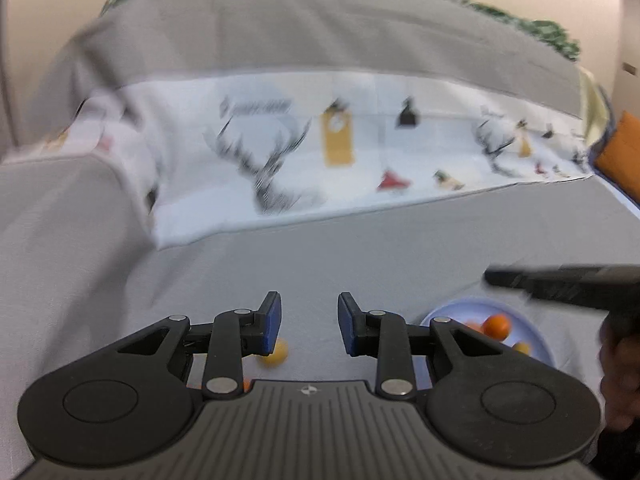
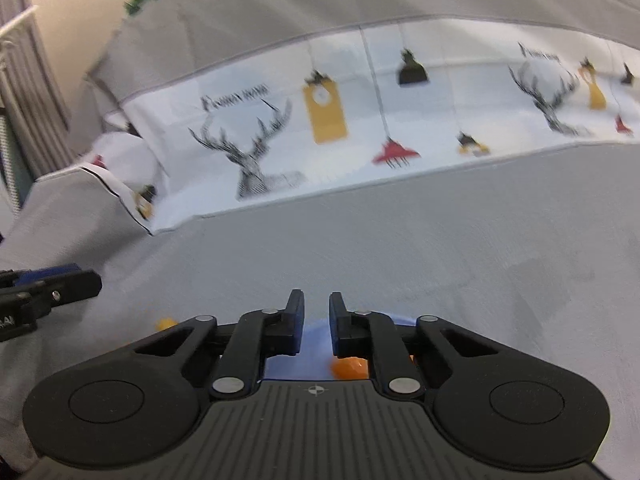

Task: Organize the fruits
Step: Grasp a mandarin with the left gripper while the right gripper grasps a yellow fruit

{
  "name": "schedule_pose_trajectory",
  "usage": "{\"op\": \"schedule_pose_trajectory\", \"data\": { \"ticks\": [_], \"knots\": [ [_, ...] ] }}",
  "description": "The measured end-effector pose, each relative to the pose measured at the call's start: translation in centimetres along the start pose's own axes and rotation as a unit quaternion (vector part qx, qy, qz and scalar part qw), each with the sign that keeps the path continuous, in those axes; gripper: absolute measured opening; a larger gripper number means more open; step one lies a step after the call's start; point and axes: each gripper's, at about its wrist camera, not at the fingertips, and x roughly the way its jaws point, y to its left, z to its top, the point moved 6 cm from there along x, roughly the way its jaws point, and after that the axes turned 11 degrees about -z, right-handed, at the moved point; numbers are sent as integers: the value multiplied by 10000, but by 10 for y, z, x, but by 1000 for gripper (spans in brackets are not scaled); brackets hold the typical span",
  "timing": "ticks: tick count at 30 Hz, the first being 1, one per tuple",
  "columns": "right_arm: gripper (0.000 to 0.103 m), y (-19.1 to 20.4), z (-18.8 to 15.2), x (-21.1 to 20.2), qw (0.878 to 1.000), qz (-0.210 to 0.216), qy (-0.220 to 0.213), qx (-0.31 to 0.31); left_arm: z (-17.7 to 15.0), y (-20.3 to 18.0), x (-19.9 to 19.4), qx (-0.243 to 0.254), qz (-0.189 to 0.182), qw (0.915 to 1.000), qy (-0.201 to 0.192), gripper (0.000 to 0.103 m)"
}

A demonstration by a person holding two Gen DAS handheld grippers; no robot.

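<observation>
The fruits sit on a bed with a grey sheet (image 1: pixel 360 248). A light blue plate (image 1: pixel 536 336) lies on the sheet near the bottom edge of the bed, toward the right side in the left wrist view. It already holds an orange fruit (image 1: pixel 497 326) and a small yellow one (image 1: pixel 522 347), and maybe one more, but the picture is blurry so the count is not sure. So part of the job looks done.

Some fruit is left out. A yellow fruit (image 1: pixel 276 354) lies on the sheet just beside the left gripper (image 1: pixel 309 326), partly hidden behind one finger. A bit of orange (image 1: pixel 247 383) peeks out lower down too.

The left gripper is wide apart and holds nothing. It hangs close over the loose yellow fruit, so that one is probably next to go on the plate.

The right gripper (image 2: pixel 316 328) is over the plate. Its fingers have only a small gap between them, and nothing is held. An orange fruit sits on the plate just under it.

A folded cloth with deer pictures (image 2: pixel 248 160) lies farther back on the bed.
</observation>
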Motion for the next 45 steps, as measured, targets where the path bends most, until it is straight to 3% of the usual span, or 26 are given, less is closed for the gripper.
{"op": "schedule_pose_trajectory", "data": {
  "ticks": [3,6,9,12,16,21,24,30,39,42,45],
  "knots": [
    [14,13,2,0,9994,335,-3,23,-18,27,22,-858,-253,9933,735,39],
    [14,29,0,1,9985,521,3,-147,-31,42,46,-977,129,9857,1369,41],
    [14,42,-3,4,9977,508,-30,-441,-37,50,59,-951,509,9811,1608,41],
    [15,50,-5,8,9971,580,41,-500,-36,53,65,-1065,455,9815,1524,42],
    [15,59,-9,16,9961,711,208,-486,-38,58,70,-974,705,9810,1523,47],
    [15,81,-15,26,9932,888,299,-695,-42,73,68,-1213,832,9767,1562,48],
    [15,97,-19,37,9908,1004,398,-821,-46,86,70,-1399,939,9720,1636,35],
    [15,132,-30,58,9836,1309,637,-1066,-45,103,66,-1819,1053,9659,1513,33],
    [25,164,-40,109,9775,1310,937,-1363,-48,117,64,-2227,1131,9568,1490,33],
    [35,172,-45,121,9759,1224,962,-1528,-50,120,64,-2285,1137,9550,1513,33],
    [35,178,-48,128,9723,1260,1063,-1658,-50,123,66,-2293,1168,9551,1466,33]
  ]
}}
